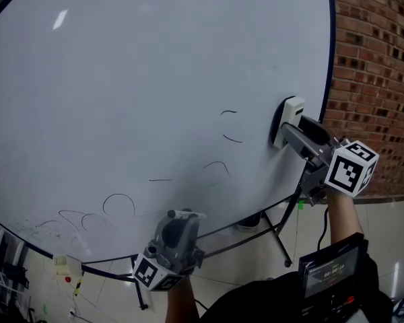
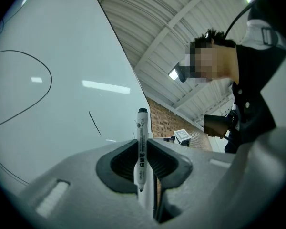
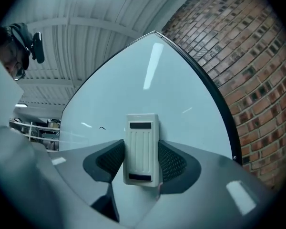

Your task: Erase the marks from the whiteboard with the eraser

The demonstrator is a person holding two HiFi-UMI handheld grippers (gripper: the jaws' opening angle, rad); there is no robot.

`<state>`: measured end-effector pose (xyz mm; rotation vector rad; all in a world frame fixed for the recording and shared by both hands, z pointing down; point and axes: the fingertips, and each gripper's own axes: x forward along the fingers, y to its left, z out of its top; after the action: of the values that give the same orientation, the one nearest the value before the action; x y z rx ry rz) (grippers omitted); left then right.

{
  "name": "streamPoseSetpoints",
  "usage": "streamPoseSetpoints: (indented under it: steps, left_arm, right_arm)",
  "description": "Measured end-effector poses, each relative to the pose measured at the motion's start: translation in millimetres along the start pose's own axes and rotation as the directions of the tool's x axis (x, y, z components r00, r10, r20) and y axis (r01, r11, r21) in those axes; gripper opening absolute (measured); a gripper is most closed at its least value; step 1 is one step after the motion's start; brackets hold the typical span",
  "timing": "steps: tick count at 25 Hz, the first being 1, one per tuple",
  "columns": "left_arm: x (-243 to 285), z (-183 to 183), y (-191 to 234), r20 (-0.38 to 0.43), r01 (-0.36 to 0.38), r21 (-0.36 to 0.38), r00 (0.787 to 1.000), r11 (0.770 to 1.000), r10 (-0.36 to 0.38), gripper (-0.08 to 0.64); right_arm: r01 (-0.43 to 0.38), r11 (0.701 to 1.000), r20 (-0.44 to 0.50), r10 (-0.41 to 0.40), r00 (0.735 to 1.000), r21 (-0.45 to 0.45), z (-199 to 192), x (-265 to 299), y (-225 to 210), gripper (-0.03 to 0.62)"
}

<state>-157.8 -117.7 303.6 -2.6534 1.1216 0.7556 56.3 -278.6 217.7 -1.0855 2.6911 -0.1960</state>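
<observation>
Now the eraser (image 3: 142,149) sits clamped between the right gripper's (image 3: 142,162) jaws.

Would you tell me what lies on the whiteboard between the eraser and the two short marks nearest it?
Only bare whiteboard, as the head view shows; the eraser stands clear of those marks.

Right claw (image 1: 285,130) high, tight on the eraser (image 1: 291,110); left claw (image 1: 182,216) low, tight on a marker (image 2: 141,144).

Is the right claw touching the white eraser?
Touching. The right gripper view shows the right claw shut on the eraser, with both jaws pressed against its sides.
</observation>
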Motion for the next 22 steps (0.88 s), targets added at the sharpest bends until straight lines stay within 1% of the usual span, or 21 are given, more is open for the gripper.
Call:
streamPoseSetpoints:
  steps: [2, 4, 8, 10, 12, 15, 17, 19, 22]
  left_arm:
    - [2, 4, -2, 0.012, 0.003, -0.003, 1.0, 1.0, -0.003, 0.057]
    - [0, 5, -3, 0.015, 0.003, -0.004, 1.0, 1.0, -0.003, 0.057]
    - [-13, 3, 2, 0.013, -0.015, -0.002, 1.0, 1.0, 0.015, 0.057]
    - [-19, 5, 6, 0.017, -0.023, -0.002, 1.0, 1.0, 0.023, 0.057]
    - [-23, 7, 8, 0.016, -0.031, -0.006, 0.999, 0.999, 0.031, 0.057]
    - [-32, 8, 13, 0.016, -0.035, -0.011, 0.999, 0.999, 0.035, 0.058]
    - [-34, 9, 14, 0.015, -0.029, -0.011, 0.999, 1.0, 0.029, 0.058]
    - [-35, 10, 14, 0.015, -0.023, -0.012, 1.0, 1.0, 0.024, 0.057]
    - [-35, 13, 14, 0.019, -0.017, -0.013, 1.0, 1.0, 0.017, 0.057]
  right_arm:
    - [0.024, 1.0, 0.006, -0.024, 1.0, -0.008, -2, 1, 3, 0.227]
    - [0.017, 1.0, 0.005, -0.017, 1.0, -0.018, -5, 5, 13, 0.227]
    - [-0.039, 0.996, -0.023, 0.037, 0.999, -0.079, -24, 22, 56, 0.227]
    - [-0.077, 0.992, -0.053, 0.072, 0.996, -0.098, -39, 30, 78, 0.227]
    - [-0.124, 0.988, -0.098, 0.114, 0.989, -0.095, -59, 38, 99, 0.227]
    - [-0.181, 0.982, -0.169, 0.168, 0.971, -0.062, -92, 46, 121, 0.227]
    - [-0.199, 0.979, -0.197, 0.186, 0.963, -0.048, -108, 49, 130, 0.227]
    - [-0.206, 0.977, -0.208, 0.191, 0.959, -0.05, -114, 50, 132, 0.227]
    - [-0.197, 0.978, -0.198, 0.181, 0.963, -0.068, -102, 48, 126, 0.227]
